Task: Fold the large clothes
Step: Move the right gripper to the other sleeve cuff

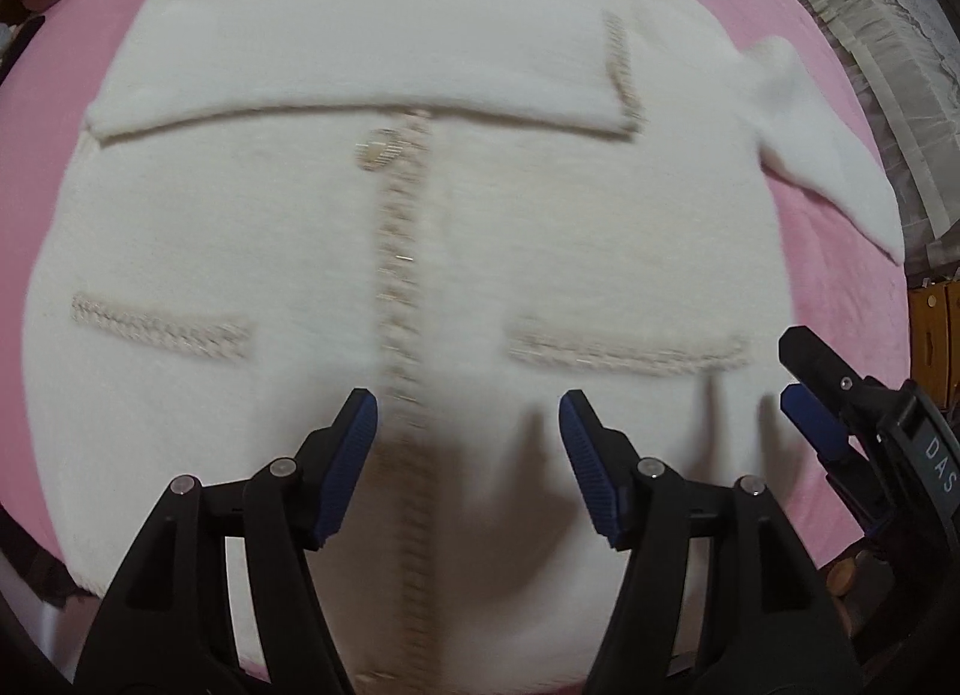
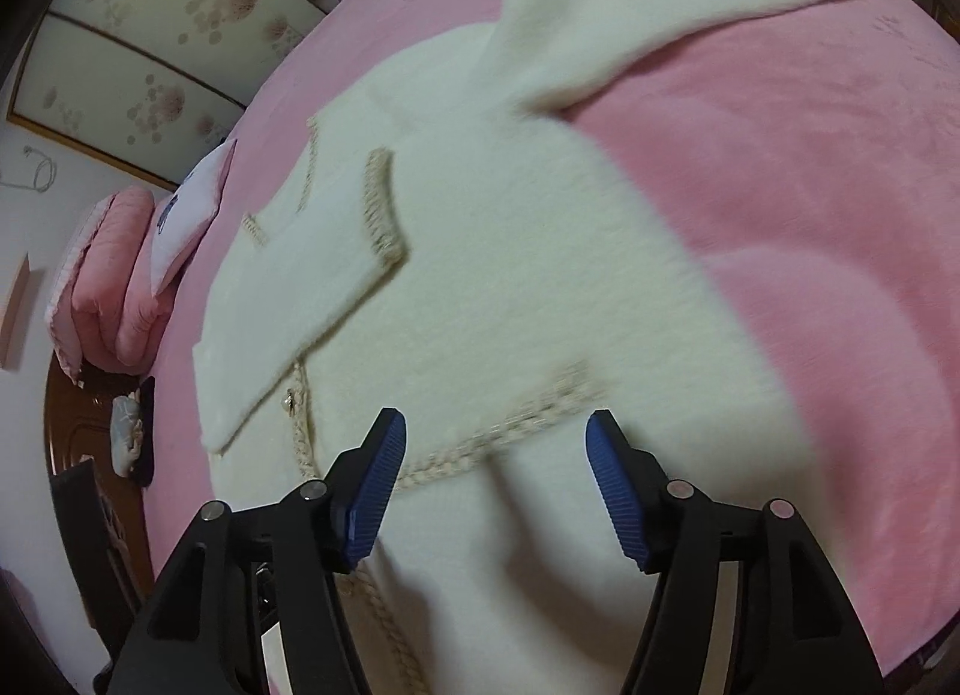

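A fluffy white cardigan (image 1: 300, 227) with beige braided trim lies face up on a pink blanket (image 1: 36, 167). One sleeve (image 1: 360, 71) is folded across the chest. The other sleeve (image 1: 822, 155) sticks out to the right. My left gripper (image 1: 468, 413) hovers open over the button placket (image 1: 402, 299) near the hem, with nothing between its blue pads. My right gripper (image 2: 495, 437) is open above the cardigan (image 2: 510, 275), over the pocket trim (image 2: 528, 422), and holds nothing. It also shows in the left wrist view, right gripper (image 1: 792, 371), by the garment's right edge.
The pink blanket (image 2: 810, 185) spreads wide to the right of the cardigan. Pink pillows (image 2: 120, 275) lie by a dark wooden headboard (image 2: 78, 443). A flowered panel (image 2: 150, 35) stands behind. Ruffled grey fabric (image 1: 870, 35) runs along the bed's right side.
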A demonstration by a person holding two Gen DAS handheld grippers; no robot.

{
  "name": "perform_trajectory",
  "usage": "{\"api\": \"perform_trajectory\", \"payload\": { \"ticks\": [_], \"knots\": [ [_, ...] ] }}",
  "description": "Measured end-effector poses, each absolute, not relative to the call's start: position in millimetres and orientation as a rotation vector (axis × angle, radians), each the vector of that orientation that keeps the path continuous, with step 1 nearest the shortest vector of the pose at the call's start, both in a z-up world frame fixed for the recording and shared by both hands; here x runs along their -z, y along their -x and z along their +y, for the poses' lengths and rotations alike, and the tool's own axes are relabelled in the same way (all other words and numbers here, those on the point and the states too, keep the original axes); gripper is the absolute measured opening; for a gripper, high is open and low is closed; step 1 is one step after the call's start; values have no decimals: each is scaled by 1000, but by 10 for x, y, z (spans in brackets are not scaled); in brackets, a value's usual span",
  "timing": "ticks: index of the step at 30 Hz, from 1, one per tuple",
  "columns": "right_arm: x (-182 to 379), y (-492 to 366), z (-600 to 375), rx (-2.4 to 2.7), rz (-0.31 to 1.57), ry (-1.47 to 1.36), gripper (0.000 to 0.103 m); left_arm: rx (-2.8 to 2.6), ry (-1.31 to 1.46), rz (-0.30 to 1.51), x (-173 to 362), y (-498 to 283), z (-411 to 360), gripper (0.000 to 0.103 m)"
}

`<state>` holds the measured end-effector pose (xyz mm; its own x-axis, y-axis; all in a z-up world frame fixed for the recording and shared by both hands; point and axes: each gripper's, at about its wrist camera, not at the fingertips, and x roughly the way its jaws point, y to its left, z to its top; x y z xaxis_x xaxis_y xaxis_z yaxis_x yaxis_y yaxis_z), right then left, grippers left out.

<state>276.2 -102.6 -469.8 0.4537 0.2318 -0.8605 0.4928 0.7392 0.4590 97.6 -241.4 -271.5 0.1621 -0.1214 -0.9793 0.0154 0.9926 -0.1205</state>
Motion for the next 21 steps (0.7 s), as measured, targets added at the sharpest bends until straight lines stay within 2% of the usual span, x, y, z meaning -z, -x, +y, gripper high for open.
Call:
{"api": "perform_trajectory", "payload": {
  "ticks": [10,21],
  "knots": [
    [4724,-2609,-2669,296,1133,-949,68,155,54,1416,2395,-904,-3534,60],
    [4907,-2689,-4483,480,947,-1192,68,180,-23,1459,2524,-1226,-4243,60]
  ]
}}
